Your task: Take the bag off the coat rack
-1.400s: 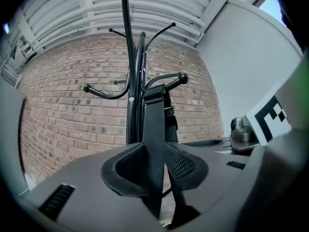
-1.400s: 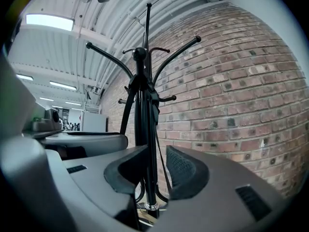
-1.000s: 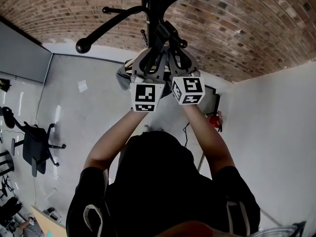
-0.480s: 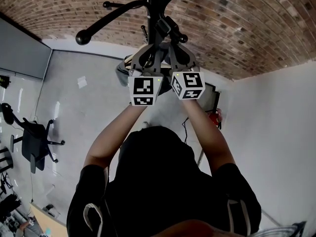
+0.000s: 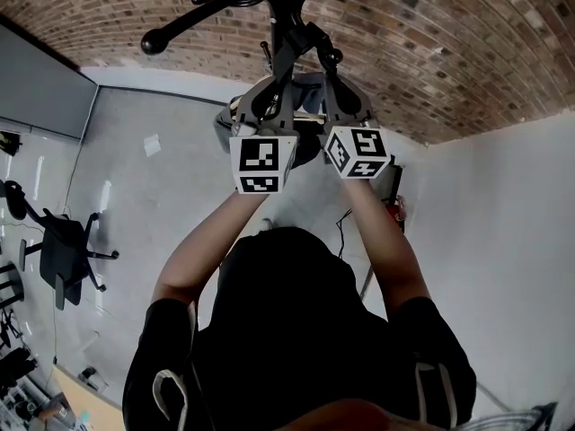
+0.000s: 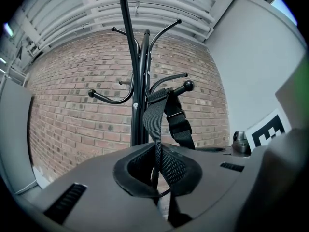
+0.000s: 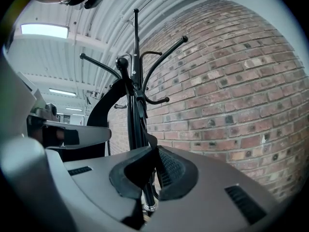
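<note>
A black coat rack (image 5: 283,7) stands against the brick wall, its pole (image 6: 137,110) and hooks (image 7: 135,95) straight ahead of both grippers. The bag's black webbing strap (image 6: 155,120) hangs from a ball-tipped hook (image 6: 187,86). My left gripper (image 6: 157,170) is shut on this strap just below the hook. My right gripper (image 7: 152,153) is shut on a strap (image 7: 148,141) close to the pole. In the head view the left gripper (image 5: 272,97) and right gripper (image 5: 337,92) are raised side by side at the rack. The bag's body is mostly hidden behind them.
A black office chair (image 5: 67,259) stands on the grey floor at the left. A white wall (image 5: 503,241) runs along the right, with a small red object (image 5: 395,214) at its foot. The person's arms (image 5: 207,241) reach up from below.
The two marker cubes have drawn slightly apart, the right one shifting to the right. The rack's hooks sit a little higher in the head view.
</note>
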